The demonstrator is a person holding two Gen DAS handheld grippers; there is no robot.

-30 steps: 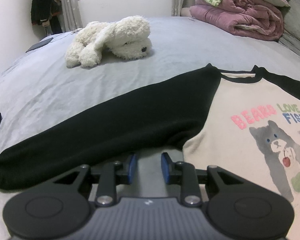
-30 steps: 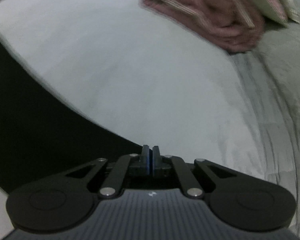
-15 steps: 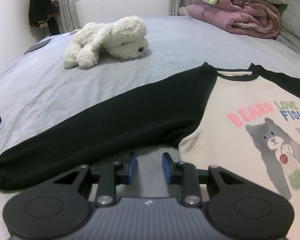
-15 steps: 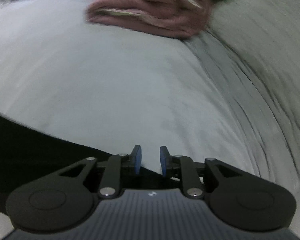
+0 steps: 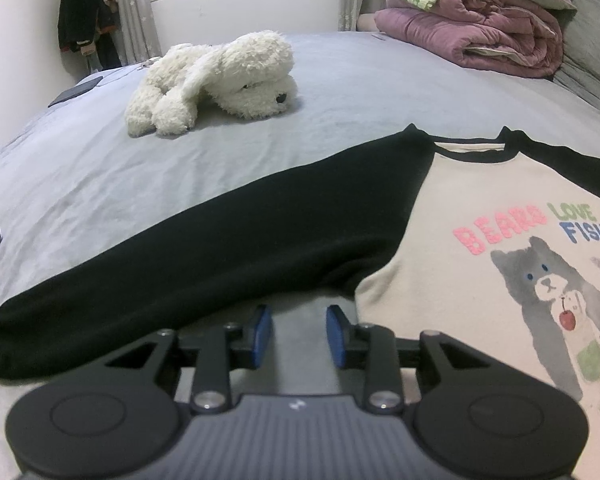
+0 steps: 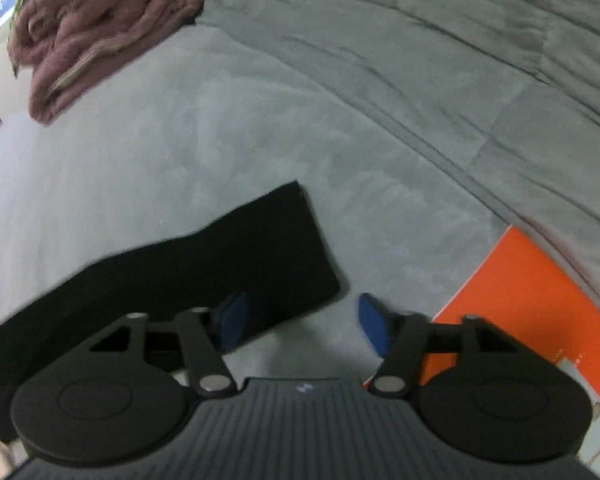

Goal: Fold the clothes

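Black sleeve (image 5: 204, 256) just beyond left gripper (image 5: 299, 334) — jaws opening, empty

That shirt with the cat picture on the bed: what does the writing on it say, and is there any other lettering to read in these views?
"BEARS" in pink, on the chest of the shirt.
"LOVE" in green, on the same shirt, right of the pink word.
"FISH" in blue, just under "LOVE".
A small white mark on the body of each pair of tongs: a logo, not readable as letters.
The orange thing by the right tongs: small print at its edge, too blurred to read.
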